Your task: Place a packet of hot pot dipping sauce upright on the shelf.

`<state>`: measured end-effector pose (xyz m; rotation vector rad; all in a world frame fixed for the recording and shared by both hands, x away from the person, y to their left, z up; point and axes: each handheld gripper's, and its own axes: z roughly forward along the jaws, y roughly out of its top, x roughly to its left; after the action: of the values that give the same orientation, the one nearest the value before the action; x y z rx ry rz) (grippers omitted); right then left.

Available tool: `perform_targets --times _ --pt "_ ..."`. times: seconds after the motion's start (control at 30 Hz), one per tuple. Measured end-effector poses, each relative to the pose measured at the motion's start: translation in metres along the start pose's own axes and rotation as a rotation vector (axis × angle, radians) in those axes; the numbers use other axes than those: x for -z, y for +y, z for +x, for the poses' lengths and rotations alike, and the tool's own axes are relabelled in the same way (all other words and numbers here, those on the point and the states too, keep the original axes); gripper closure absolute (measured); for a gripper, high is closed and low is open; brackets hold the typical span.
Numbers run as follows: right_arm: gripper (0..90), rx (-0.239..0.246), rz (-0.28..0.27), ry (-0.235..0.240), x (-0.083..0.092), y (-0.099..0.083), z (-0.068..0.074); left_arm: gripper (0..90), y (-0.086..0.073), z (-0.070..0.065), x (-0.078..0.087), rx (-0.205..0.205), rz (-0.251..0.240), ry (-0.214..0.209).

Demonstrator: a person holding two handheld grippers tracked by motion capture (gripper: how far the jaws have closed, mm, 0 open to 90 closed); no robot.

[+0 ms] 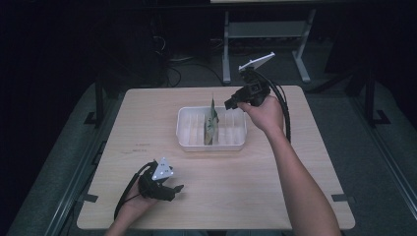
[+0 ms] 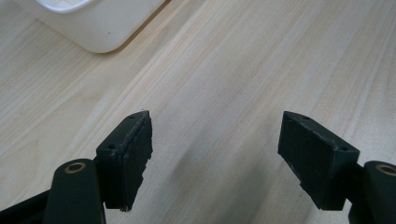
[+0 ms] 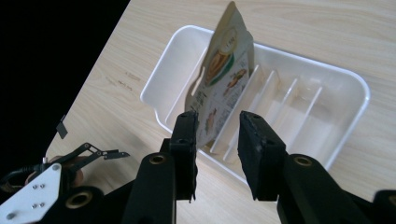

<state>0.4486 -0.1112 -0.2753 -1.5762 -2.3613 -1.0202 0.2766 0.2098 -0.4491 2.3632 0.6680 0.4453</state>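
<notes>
Pouch [image 3: 219, 79] upright in tray [image 3: 355, 93], label print too small to read. R gripper [image 1: 231, 104] at tray's 2 o'clock, jaws slightly apart, gripping nothing. L gripper [image 1: 176, 189] at table's [image 1: 275, 196] 7 o'clock, jaws wide.

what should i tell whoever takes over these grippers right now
Left gripper: open, holding nothing, low over the near left of the table.
Right gripper: fingers part open, nothing between them, poised just off the far right end of the white tray.
Pouch: stands on edge in one of the tray's slots, leaning on a divider; neither gripper touches it.
Done: the pouch looks set in the tray.
Left: probably check that it sits firm in its slot, then draw the right gripper clear. I see no other pouches on the table.
</notes>
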Motion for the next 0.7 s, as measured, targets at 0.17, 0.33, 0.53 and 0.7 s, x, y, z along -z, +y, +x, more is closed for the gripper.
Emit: perform_targets --times 0.17,0.33,0.53,0.7 --pt "61.7 0.016 -0.018 0.001 0.010 -0.008 -0.005 25.6 0.000 0.001 0.000 0.002 0.001 0.004" --pt "58.8 0.023 -0.010 -0.008 0.015 -0.015 -0.011 25.7 -0.001 0.002 0.001 0.005 -0.005 0.009" --pt "57.3 0.024 -0.013 -0.004 0.021 -0.025 -0.018 25.7 -0.001 0.003 0.001 0.010 -0.005 0.015" --pt "55.9 0.014 -0.013 0.000 0.025 -0.033 -0.026 25.7 -0.001 0.002 0.001 0.011 -0.008 0.016"
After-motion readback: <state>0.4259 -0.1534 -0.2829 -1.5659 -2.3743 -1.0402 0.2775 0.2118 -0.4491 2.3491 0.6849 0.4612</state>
